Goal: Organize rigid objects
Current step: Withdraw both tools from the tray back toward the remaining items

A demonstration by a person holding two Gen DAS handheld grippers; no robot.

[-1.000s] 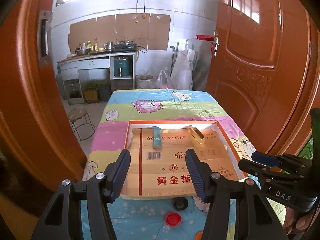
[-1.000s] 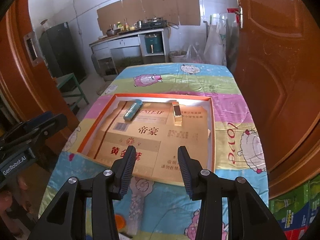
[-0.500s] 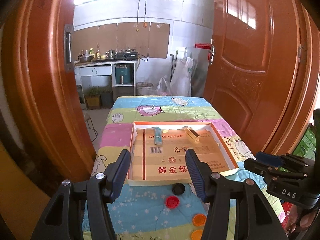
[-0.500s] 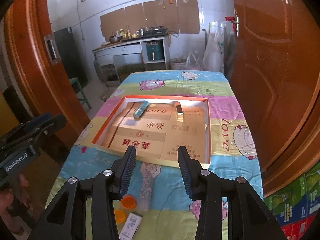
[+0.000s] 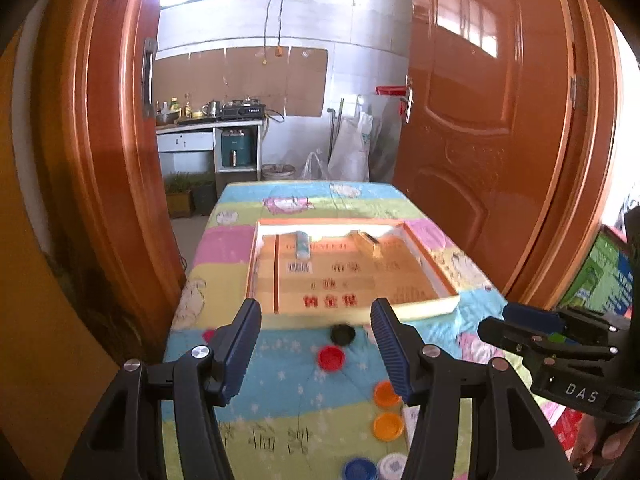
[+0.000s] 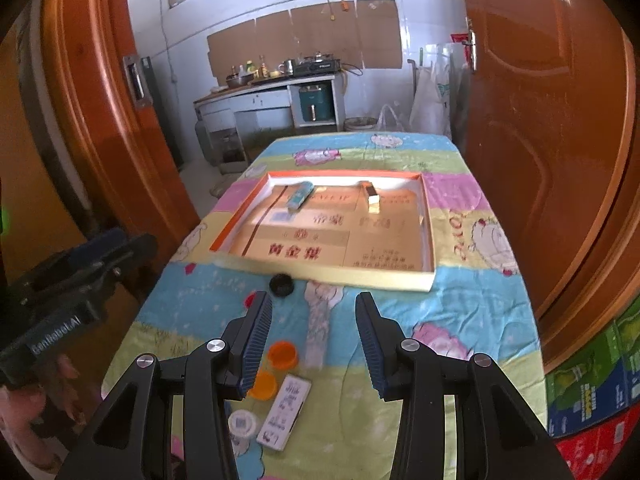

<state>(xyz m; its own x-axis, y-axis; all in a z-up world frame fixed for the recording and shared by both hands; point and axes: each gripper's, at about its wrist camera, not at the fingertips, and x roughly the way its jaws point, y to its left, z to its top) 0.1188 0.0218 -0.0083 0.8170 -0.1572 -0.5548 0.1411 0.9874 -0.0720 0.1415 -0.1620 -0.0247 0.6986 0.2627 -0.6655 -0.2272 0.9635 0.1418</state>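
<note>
A shallow cardboard tray (image 5: 432, 307) (image 6: 372, 278) lies mid-table, holding a teal tube (image 5: 303, 243) (image 6: 300, 197) and a small gold box (image 5: 366, 240) (image 6: 370, 196). In front of it lie a black cap (image 5: 343, 334) (image 6: 281, 284), a red cap (image 5: 331, 358), two orange caps (image 5: 387, 393) (image 6: 283, 353), a blue cap (image 5: 359, 469), a white cap (image 6: 241, 424) and a flat white packet (image 6: 285, 411). My left gripper (image 5: 316, 356) and right gripper (image 6: 312, 342) are both open and empty, held above the near table end.
The table (image 5: 280, 432) has a colourful cartoon cloth. Orange wooden doors (image 5: 100, 160) (image 6: 560, 140) stand close on both sides. A kitchen counter (image 6: 264, 92) is at the back. Coloured cartons (image 6: 592, 396) sit low on the right.
Both grippers have pulled back and up from over the tray toward the near table end, bringing the caps and packet into view. Both stay open.
</note>
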